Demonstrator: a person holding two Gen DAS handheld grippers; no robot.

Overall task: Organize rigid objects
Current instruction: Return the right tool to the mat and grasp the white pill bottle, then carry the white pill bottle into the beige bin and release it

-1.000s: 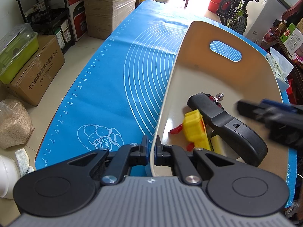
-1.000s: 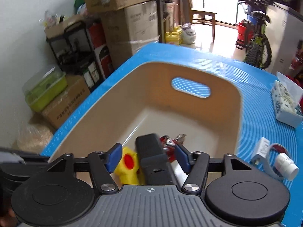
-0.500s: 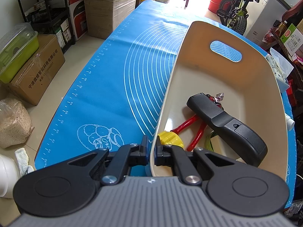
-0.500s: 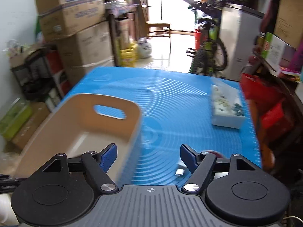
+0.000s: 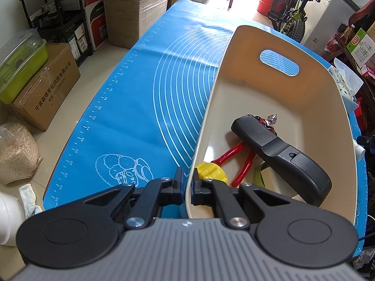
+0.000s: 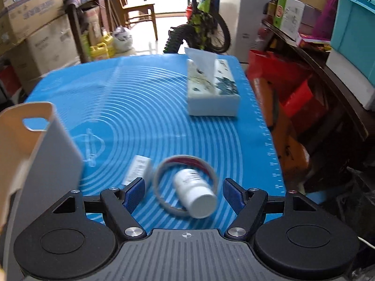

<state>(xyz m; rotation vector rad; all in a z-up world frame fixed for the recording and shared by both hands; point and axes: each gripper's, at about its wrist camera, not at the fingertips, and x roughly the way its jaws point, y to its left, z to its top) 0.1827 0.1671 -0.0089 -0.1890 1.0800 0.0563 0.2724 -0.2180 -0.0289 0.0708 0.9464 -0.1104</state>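
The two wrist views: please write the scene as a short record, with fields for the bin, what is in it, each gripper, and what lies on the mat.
bin: beige bin on the blue mat
in bin: black handheld device, red-handled pliers, yellow toy, others partly hidden
left gripper: shut on the bin's near wall
right gripper: open, empty, fingers either side of the white bottle
on mat: white bottle lying inside a ring, small white box, tissue box
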